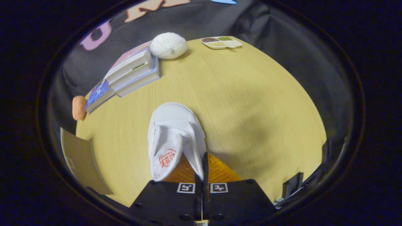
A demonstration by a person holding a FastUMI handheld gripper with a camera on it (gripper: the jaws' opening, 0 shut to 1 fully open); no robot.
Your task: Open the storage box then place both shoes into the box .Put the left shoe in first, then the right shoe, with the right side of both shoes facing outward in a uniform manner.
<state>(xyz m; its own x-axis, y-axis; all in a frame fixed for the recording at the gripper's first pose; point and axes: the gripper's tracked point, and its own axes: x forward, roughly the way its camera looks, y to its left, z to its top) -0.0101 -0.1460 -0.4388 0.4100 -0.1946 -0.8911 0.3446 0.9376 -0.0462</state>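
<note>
Fingers (201, 175) are pressed together on the white shoe's (174, 138) collar; I see it hanging above the desk (251, 103), toe pointing ahead.

The gripper camera looks steeply down, close over the jaws, onto the table (251, 103).

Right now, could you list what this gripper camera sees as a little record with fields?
gripper: fingers closed together, pinching the white shoe's collar
white shoe: held at the fingers, toe pointing away over the table
table: light wood
books: stacked beyond the shoe
white fluffy ball: beside the books
cardboard flap: at the table's near edge
</note>
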